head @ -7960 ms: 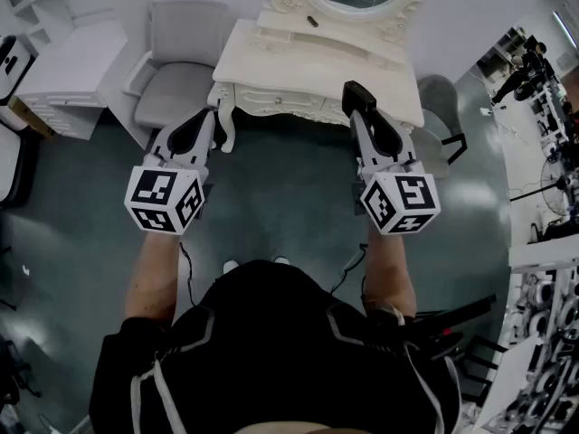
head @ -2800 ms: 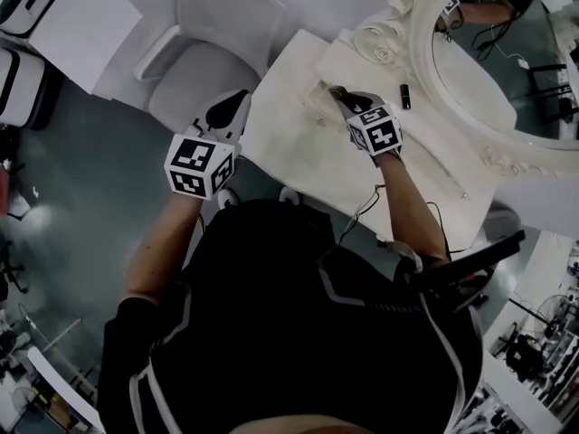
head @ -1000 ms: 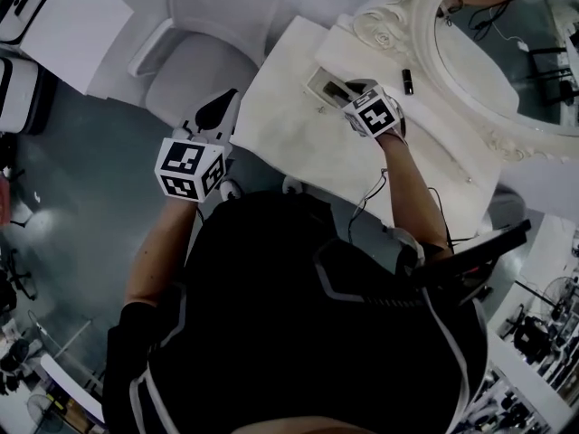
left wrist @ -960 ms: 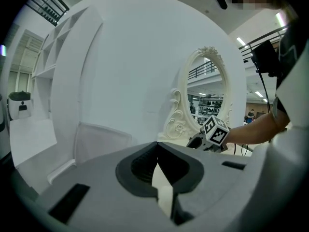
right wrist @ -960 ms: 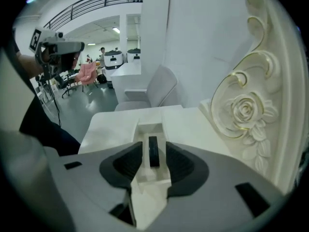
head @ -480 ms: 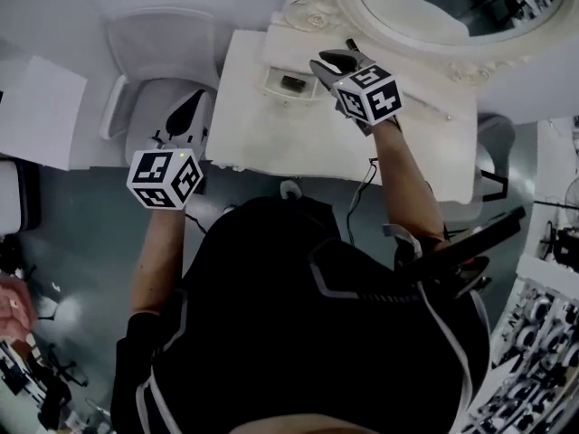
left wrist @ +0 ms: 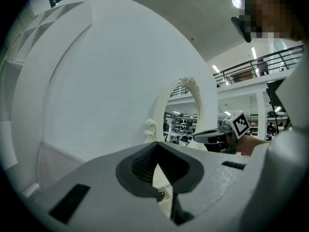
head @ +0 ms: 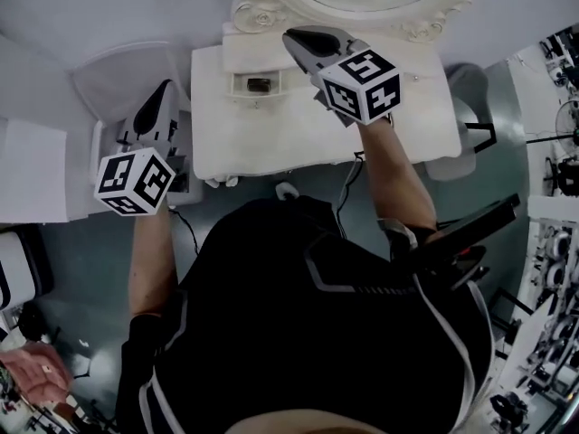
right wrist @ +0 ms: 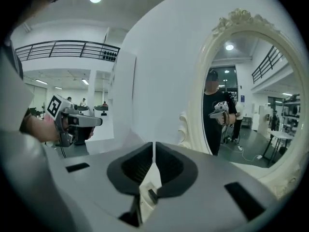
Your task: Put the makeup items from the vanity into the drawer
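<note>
A white vanity [head: 271,134] stands ahead, and a small drawer [head: 256,84] in its raised shelf is pulled open. A dark makeup item [head: 259,84] lies inside it. My right gripper [head: 289,34] hovers high, just right of the drawer and in front of the mirror. Its jaws have just been closing; they now meet [right wrist: 153,146] with nothing between them. My left gripper [head: 166,87] is held up off the vanity's left edge, shut and empty [left wrist: 157,146]. Each gripper view shows the other gripper, the left gripper [right wrist: 94,122] and the right gripper [left wrist: 198,137], held out level.
An oval mirror with an ornate white frame [head: 258,12] rises behind the shelf. A grey chair [head: 109,80] stands left of the vanity, another [head: 466,107] at its right. A white cabinet [head: 36,170] is at far left, shelving [head: 552,269] along the right.
The right gripper has lifted away from the open drawer and its jaws have come together; a dark item stays in the drawer. The left gripper has risen too. The head view has swung round.
</note>
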Motion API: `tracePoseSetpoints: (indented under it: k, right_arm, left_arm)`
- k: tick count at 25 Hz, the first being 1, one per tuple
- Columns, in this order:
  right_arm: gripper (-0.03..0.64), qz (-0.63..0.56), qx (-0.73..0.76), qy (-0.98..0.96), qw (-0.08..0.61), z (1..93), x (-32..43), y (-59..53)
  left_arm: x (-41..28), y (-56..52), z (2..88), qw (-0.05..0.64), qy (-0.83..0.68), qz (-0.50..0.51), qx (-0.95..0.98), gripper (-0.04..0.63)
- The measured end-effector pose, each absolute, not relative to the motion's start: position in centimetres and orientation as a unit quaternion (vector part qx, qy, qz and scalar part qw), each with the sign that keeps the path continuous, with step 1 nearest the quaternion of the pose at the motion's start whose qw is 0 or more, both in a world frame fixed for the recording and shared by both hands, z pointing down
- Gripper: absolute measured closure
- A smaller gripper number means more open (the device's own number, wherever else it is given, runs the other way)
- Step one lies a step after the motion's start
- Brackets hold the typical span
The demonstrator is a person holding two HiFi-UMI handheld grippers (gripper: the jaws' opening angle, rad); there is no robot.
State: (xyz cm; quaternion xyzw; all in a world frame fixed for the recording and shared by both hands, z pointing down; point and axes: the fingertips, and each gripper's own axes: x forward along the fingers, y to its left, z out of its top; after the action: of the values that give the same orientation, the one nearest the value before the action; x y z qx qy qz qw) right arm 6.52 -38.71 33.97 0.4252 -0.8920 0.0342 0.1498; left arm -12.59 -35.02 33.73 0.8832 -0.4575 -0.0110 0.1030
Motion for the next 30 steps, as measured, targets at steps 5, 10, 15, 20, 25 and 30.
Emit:
tracePoseSetpoints:
  k: [5,10,15,20,25,30]
  right_arm:
    - [0.611,0.028,0.457,-0.881,0.122,31.7,7.7,-37.3]
    - [0.611,0.024,0.484,-0.869,0.099,30.2,8.9,-36.5]
    - [0.611,0.011,0.517,-0.852,0.076,29.0,10.2,-36.3]
    - [0.612,0.009,0.535,-0.842,0.067,28.5,11.1,-37.1]
    - [0.612,0.005,0.542,-0.838,0.072,28.5,11.5,-37.5]
    - [0.612,0.006,0.548,-0.832,0.085,28.8,12.5,-37.5]
  left_arm:
    - [-12.5,-34.9,33.2,0.1,-0.448,-0.004,0.888,0.592]
    - [-12.6,-35.2,32.5,0.082,-0.45,0.01,0.889,0.592]
    - [-13.5,-35.8,32.4,0.086,-0.469,0.009,0.879,0.592]
    - [-13.9,-36.4,31.9,0.06,-0.486,0.014,0.872,0.592]
    - [-14.2,-36.7,31.5,0.05,-0.49,0.009,0.87,0.592]
    - [-13.5,-36.4,31.1,0.024,-0.485,0.01,0.874,0.592]
